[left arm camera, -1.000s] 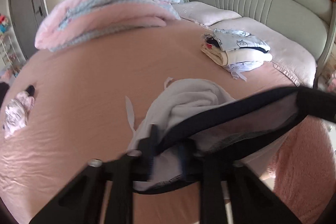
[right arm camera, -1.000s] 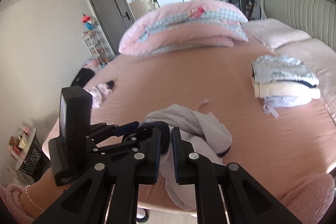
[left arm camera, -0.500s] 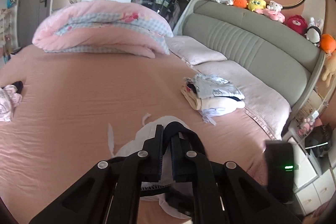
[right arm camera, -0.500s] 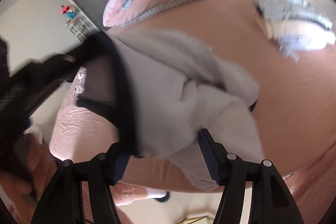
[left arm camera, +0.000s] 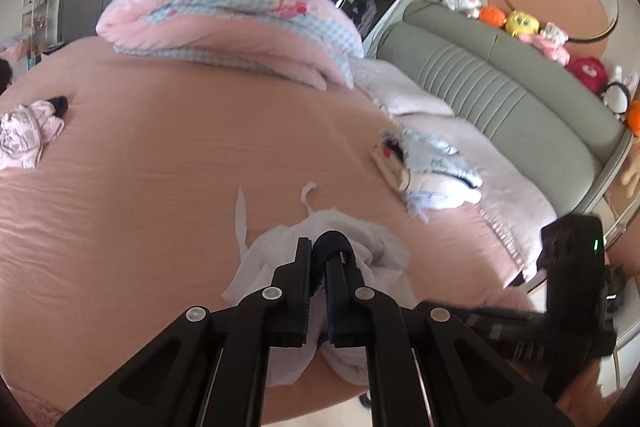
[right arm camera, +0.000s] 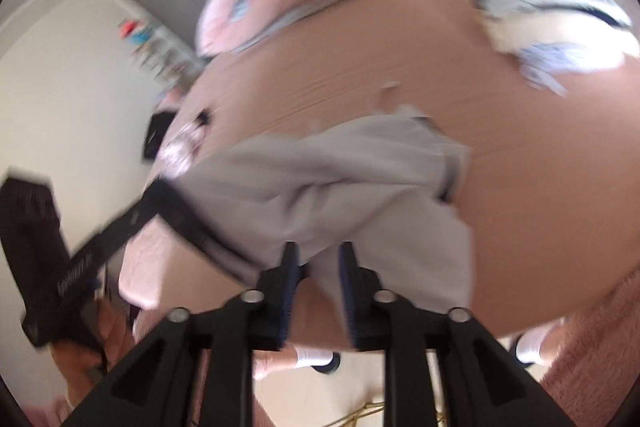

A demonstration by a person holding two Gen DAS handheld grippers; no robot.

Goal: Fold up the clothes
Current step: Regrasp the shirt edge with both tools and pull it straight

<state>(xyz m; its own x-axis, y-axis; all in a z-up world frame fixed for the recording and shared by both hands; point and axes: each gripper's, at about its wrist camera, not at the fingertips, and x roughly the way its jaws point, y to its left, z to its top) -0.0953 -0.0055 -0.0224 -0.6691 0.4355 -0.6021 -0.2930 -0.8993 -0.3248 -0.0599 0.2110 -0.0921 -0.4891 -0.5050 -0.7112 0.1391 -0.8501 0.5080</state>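
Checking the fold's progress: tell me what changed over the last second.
The left gripper went from stretching the grey garment by its dark waistband to pinching it bunched. The right gripper opened, then closed back on the garment's lower edge, lifting it. Folded stack, pink quilt and bed stayed put.

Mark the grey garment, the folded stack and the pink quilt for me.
grey garment (right arm camera: 320, 187): right wrist view, middle of the cloth.
folded stack (left arm camera: 432, 167): left wrist view, top piece.
pink quilt (left arm camera: 224, 15): left wrist view, upper fold.
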